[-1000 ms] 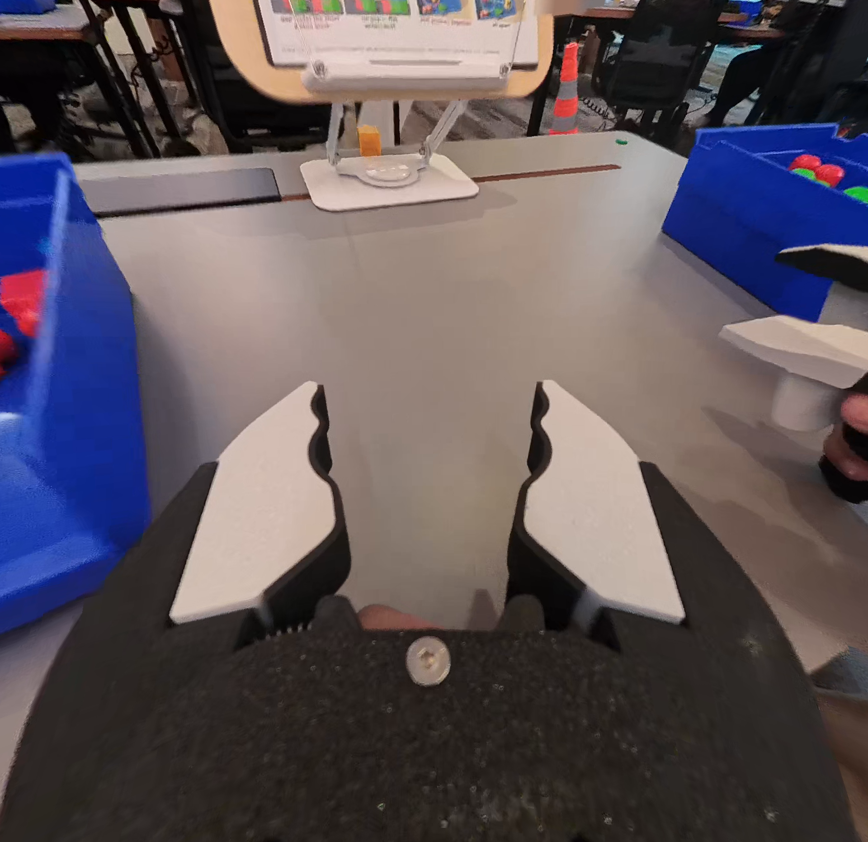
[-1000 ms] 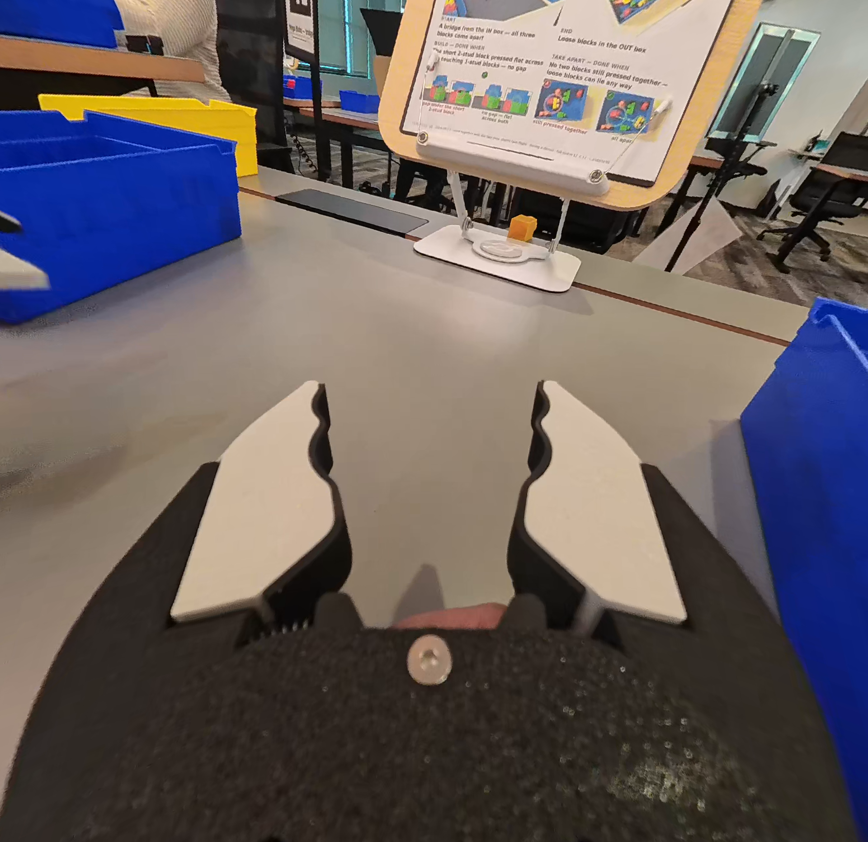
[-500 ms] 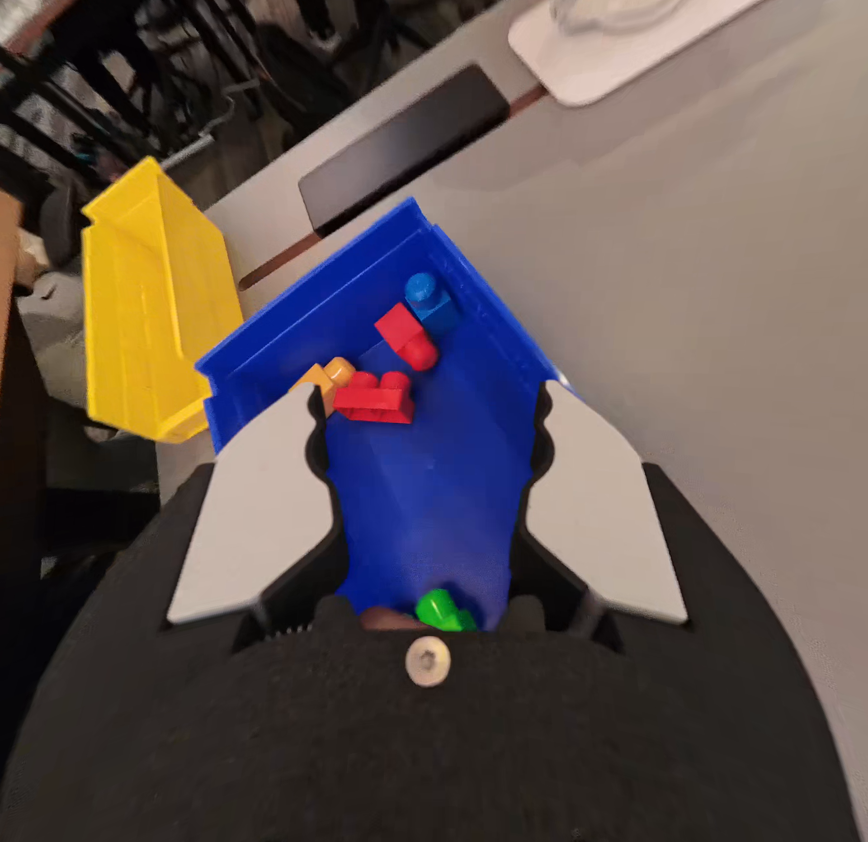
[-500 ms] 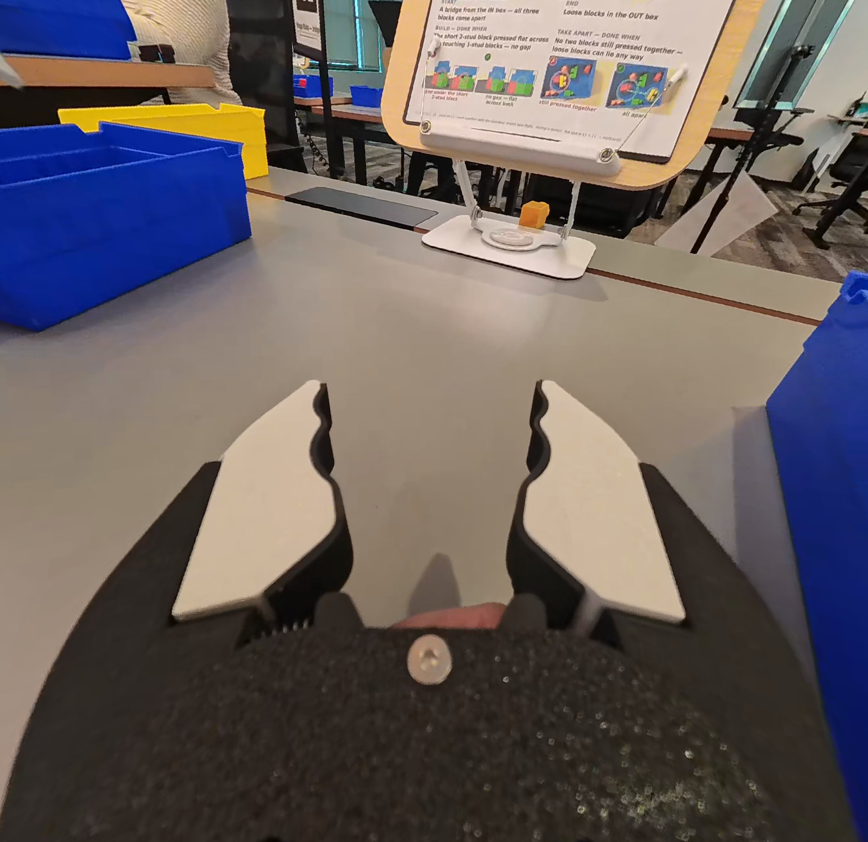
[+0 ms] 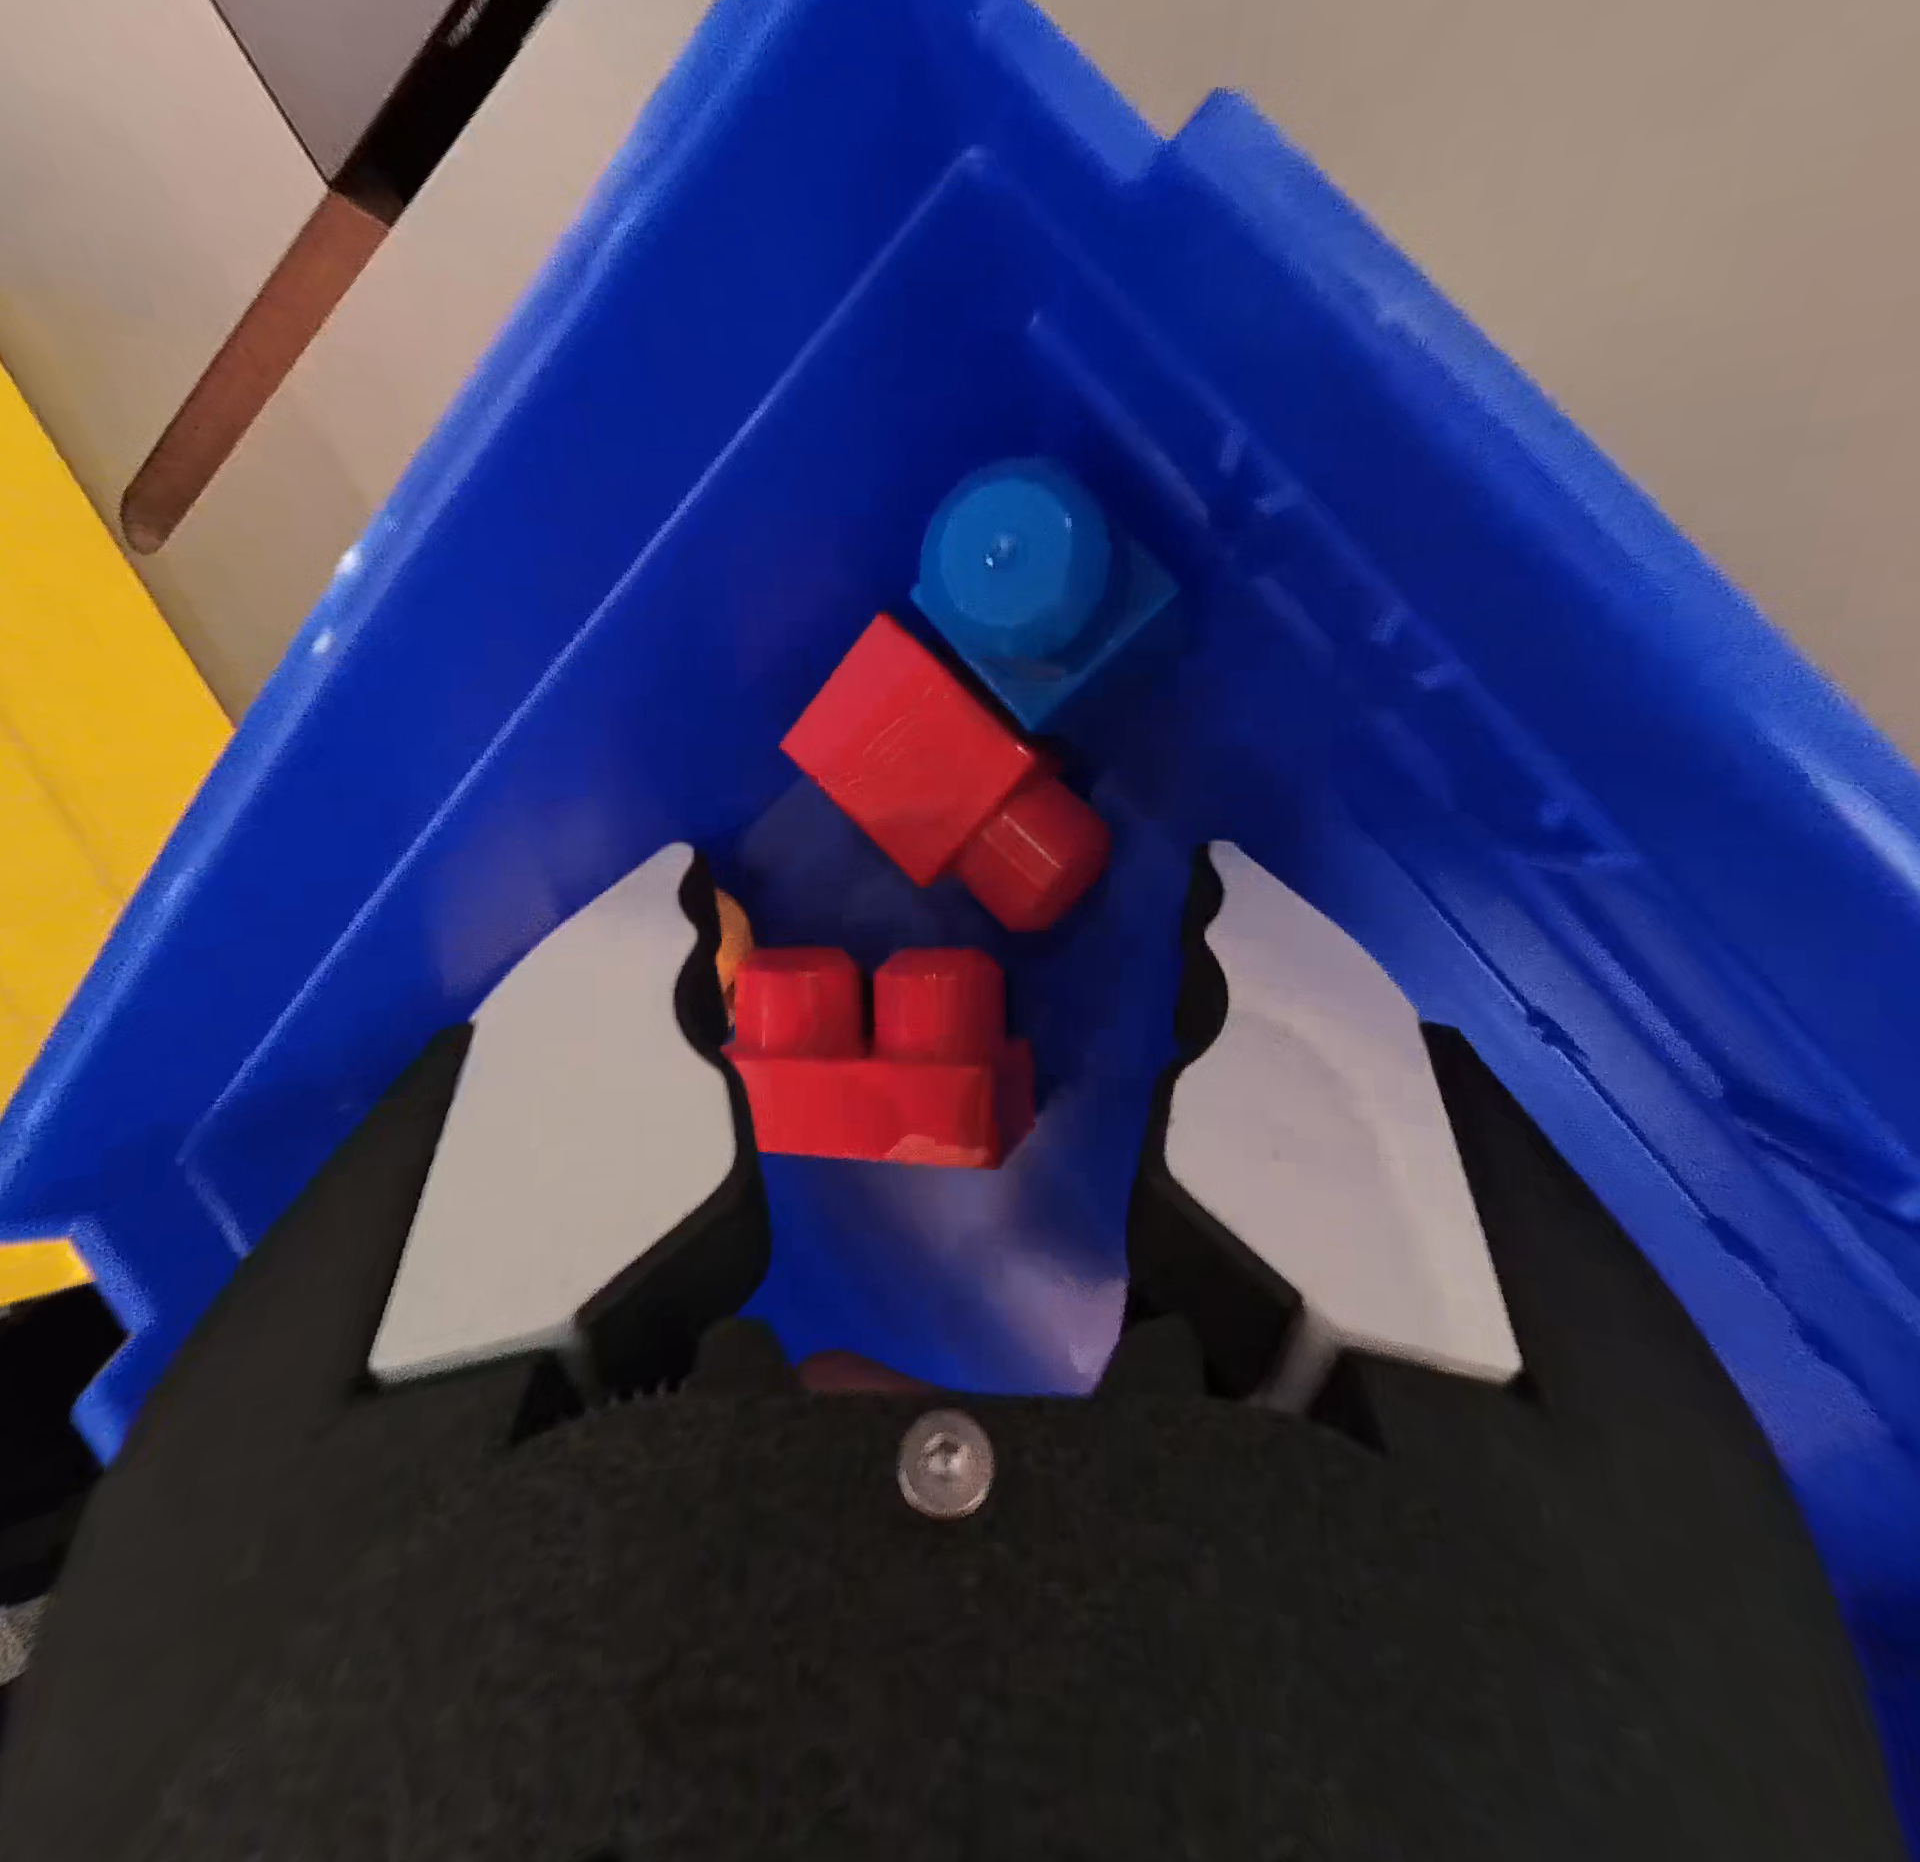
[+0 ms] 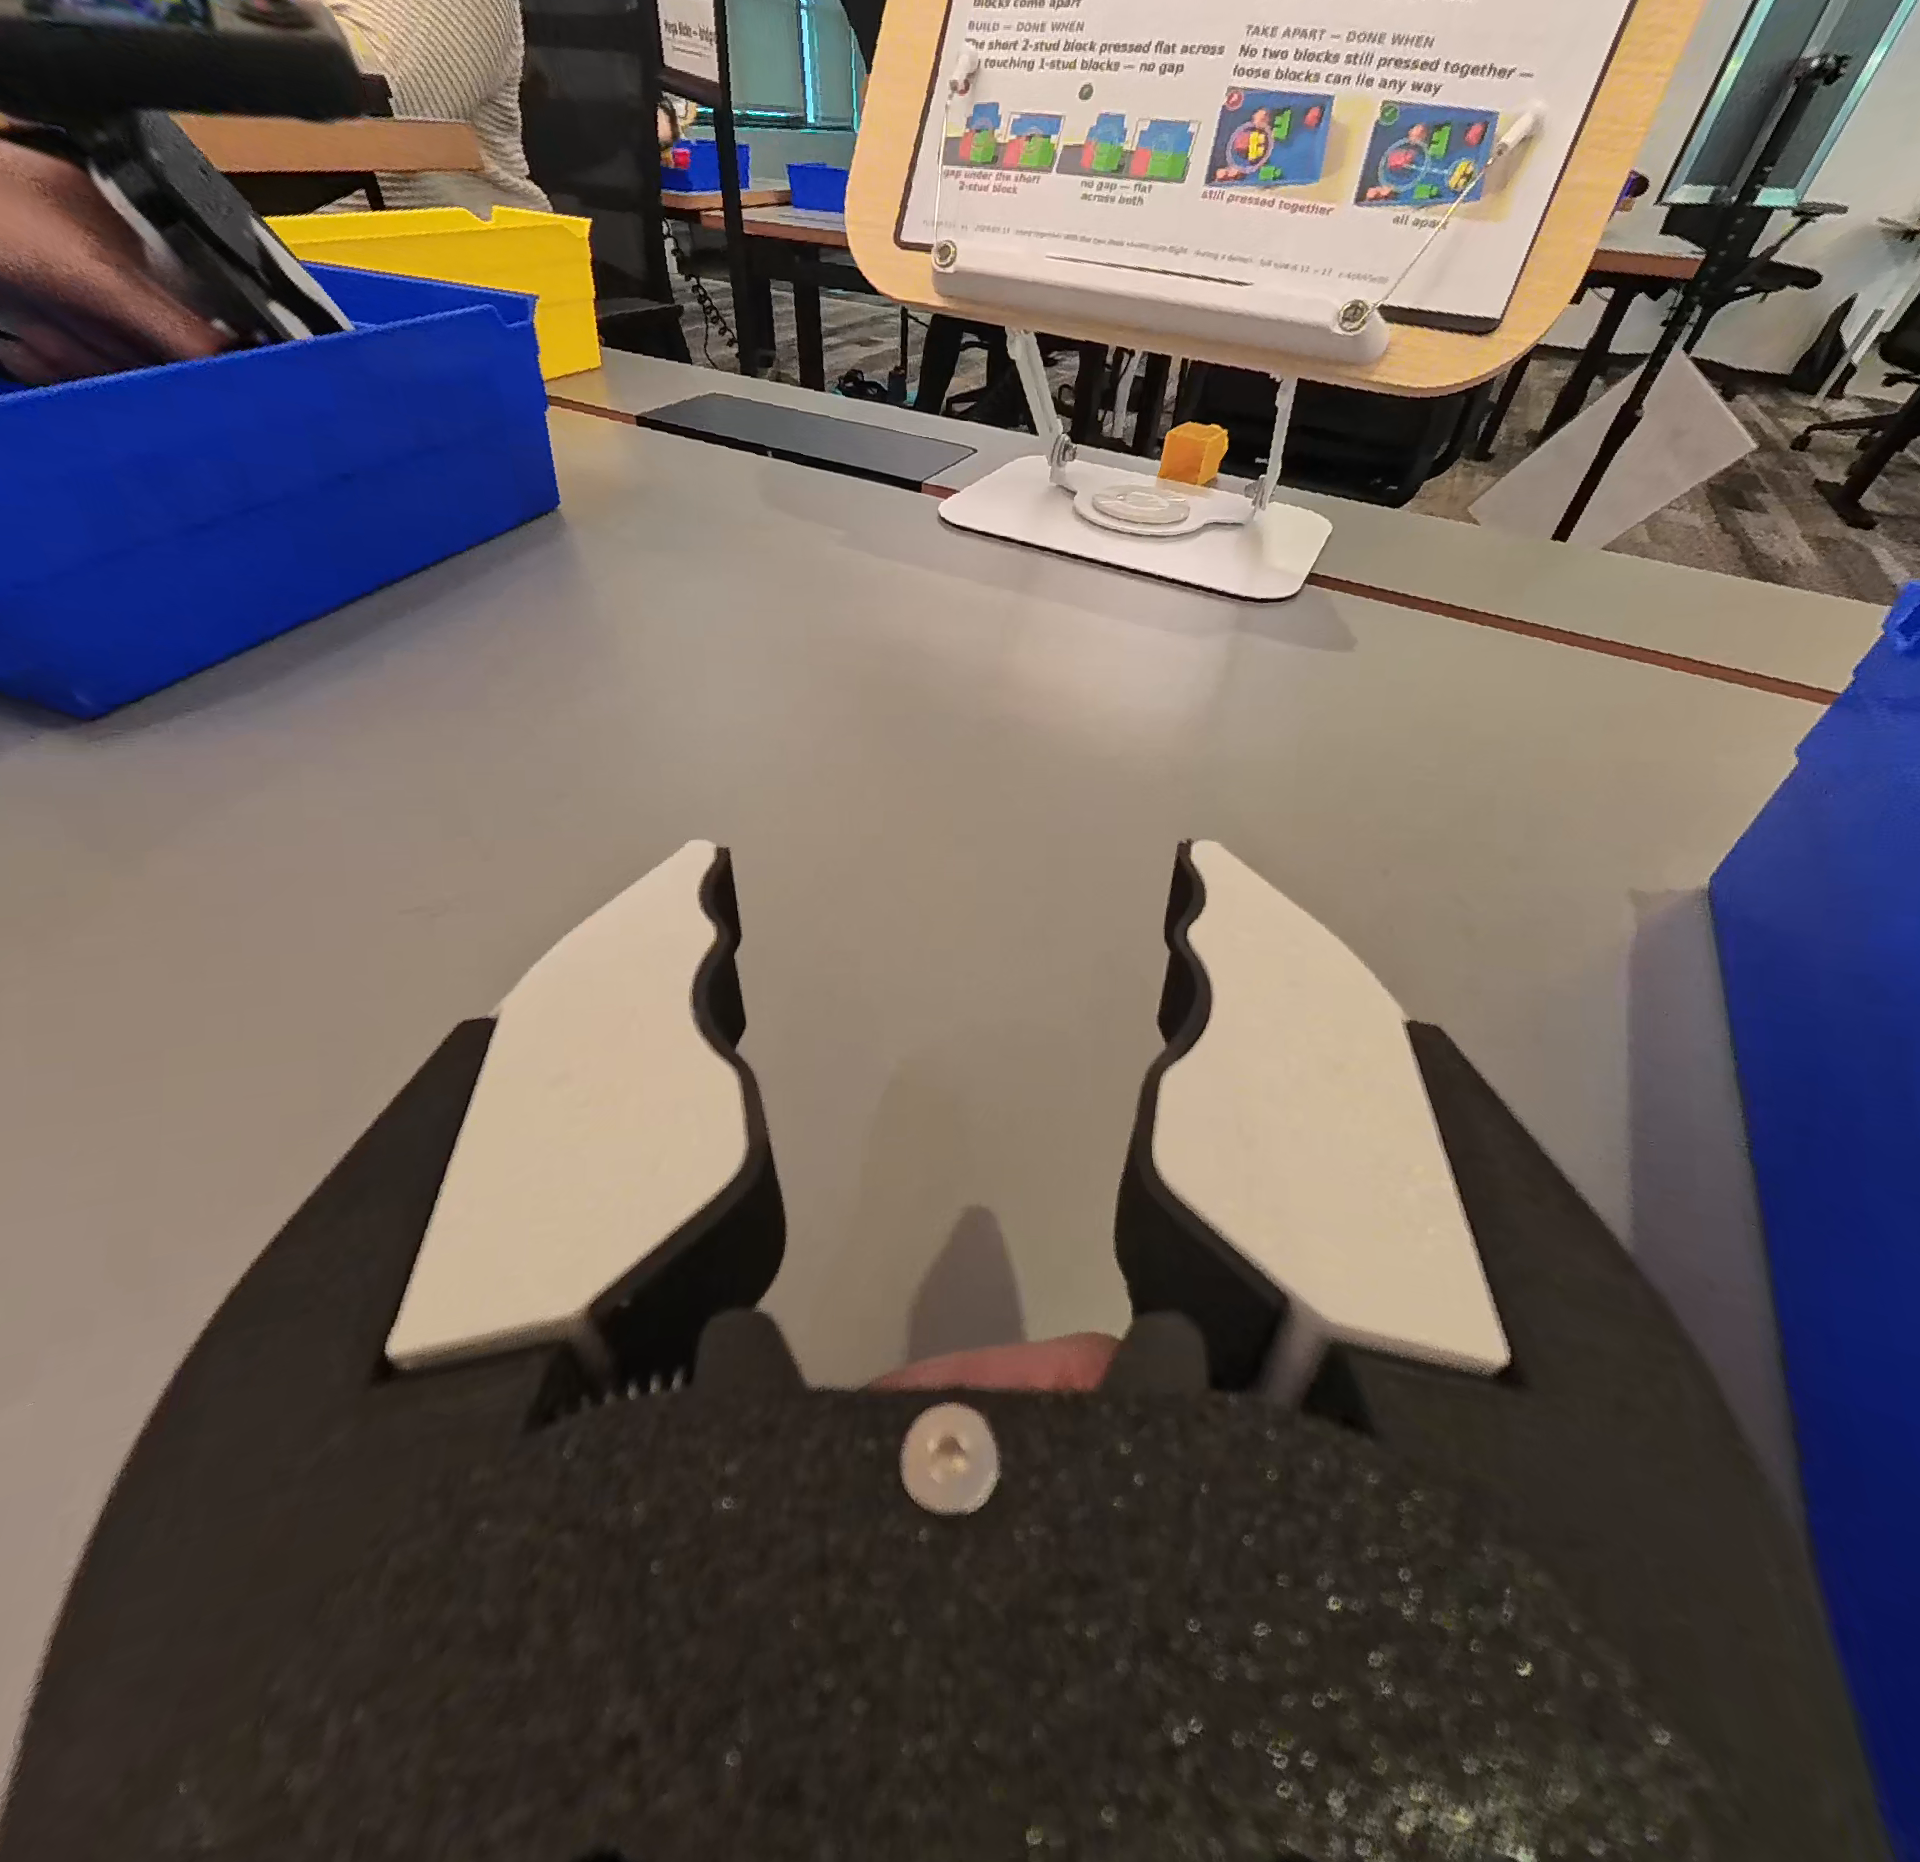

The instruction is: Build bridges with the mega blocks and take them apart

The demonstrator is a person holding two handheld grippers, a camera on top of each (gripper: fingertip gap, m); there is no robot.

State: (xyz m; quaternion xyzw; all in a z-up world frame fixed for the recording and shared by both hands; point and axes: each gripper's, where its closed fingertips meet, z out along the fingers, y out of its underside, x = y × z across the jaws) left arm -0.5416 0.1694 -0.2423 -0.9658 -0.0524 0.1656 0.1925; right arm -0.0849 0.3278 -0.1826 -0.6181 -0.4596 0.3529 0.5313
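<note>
The left gripper (image 5: 951,981) hangs open in the bin (image 5: 582,586) over the red brick (image 5: 883,1074); centre it, then close on its sides. The right gripper (image 6: 951,981) waits open above the table (image 6: 883,732)

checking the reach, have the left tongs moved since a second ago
Yes. The left tongs have swung left off the bare table and dropped into the blue bin, now straddling the red two-stud block.

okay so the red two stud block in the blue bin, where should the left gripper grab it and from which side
Probably across the base of the red two-stud block, from above. The open left gripper already straddles it inside the blue bin; its short ends face the fingers, though an orange block crowds one side.
</note>
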